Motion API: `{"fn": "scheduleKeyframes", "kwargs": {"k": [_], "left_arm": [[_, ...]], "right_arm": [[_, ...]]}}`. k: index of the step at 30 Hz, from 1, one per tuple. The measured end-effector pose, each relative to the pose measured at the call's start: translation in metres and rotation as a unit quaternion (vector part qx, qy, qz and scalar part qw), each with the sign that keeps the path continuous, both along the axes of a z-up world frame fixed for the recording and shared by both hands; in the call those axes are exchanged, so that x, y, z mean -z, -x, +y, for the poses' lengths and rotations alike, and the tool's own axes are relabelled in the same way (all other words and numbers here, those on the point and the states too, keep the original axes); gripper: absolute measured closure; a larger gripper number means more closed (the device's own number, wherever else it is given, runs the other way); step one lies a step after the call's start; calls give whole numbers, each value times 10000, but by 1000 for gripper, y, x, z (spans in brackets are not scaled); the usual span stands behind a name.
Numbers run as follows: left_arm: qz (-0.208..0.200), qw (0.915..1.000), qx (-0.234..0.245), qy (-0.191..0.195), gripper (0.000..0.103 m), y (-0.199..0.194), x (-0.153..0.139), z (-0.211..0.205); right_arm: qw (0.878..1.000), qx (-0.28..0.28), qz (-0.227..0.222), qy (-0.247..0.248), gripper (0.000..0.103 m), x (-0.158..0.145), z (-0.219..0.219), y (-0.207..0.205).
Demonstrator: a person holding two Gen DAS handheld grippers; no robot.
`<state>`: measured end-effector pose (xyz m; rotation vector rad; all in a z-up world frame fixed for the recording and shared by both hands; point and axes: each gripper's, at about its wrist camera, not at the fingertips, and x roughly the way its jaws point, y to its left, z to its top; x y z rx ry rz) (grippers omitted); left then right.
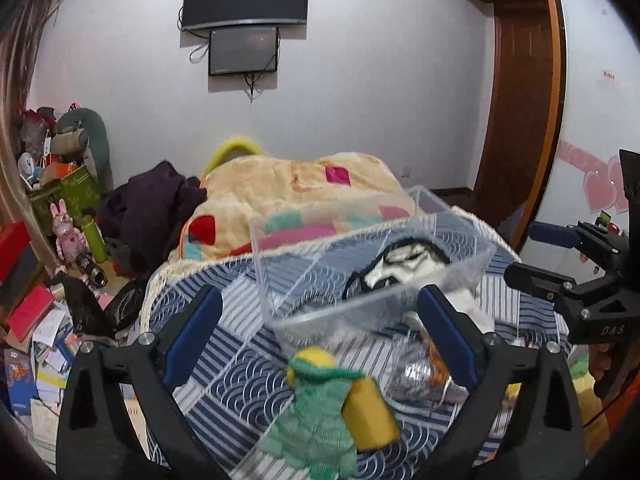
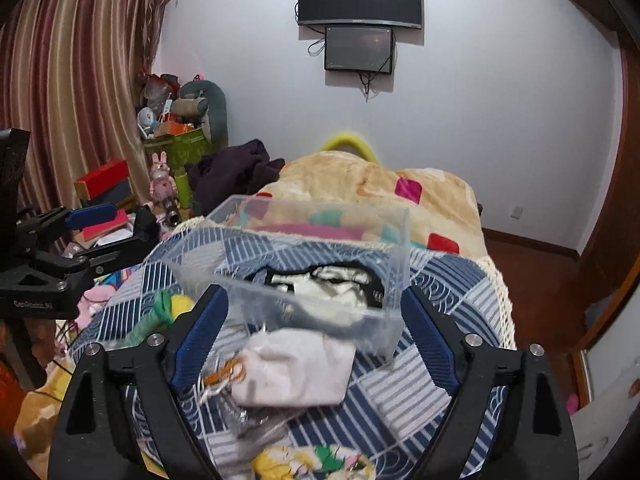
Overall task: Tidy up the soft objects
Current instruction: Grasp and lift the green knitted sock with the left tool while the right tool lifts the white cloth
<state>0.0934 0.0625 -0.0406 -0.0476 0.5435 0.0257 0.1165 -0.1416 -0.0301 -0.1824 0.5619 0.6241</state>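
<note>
A clear plastic box stands on the blue patterned bed cover and holds a black-and-white soft piece. A green and yellow knitted toy lies just before my open, empty left gripper. A white cloth and a clear bag with orange bits lie between the jaws of my open right gripper. Each gripper shows in the other's view, the right one and the left one, both open.
A beige patchwork blanket and a dark purple heap lie behind the box. Cluttered boxes, papers and a pink rabbit toy fill the floor at the left. A yellow-green floral fabric lies at the near edge.
</note>
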Motion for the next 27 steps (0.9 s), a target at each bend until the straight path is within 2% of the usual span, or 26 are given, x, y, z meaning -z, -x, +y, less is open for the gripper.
{"fn": "scheduleKeyframes", "kwargs": {"k": [5,12,16,17,19,20,22,24,27], "left_arm": [[353,9993,-74,27,4,7,30,7],[828,9961,-143,284,5,13,76,20],[974,9943,4,423,22,13,89,17],[997,9938,41,481,24,13,91,16],[992,9933,117,575,32,13,94,16],[979,9932,155,609,34,14,94,15],[945,9931,229,654,47,13,93,12],[944,9931,295,630,58,15,93,8],[935,9936,337,534,68,16,91,4]], "right_arm": [[9996,37,252,141,14,22,-1,5],[9973,-2,721,112,14,51,1,0],[9952,3,970,92,16,63,5,-4],[9948,9,1014,80,18,64,5,-5],[9932,-21,1166,12,24,68,4,-9],[9924,-35,1226,-32,31,68,3,-10],[9910,-52,1330,-135,40,70,1,-13],[9905,-84,1362,-155,59,71,1,-12],[9908,-126,1337,-180,76,70,0,-9]]}}
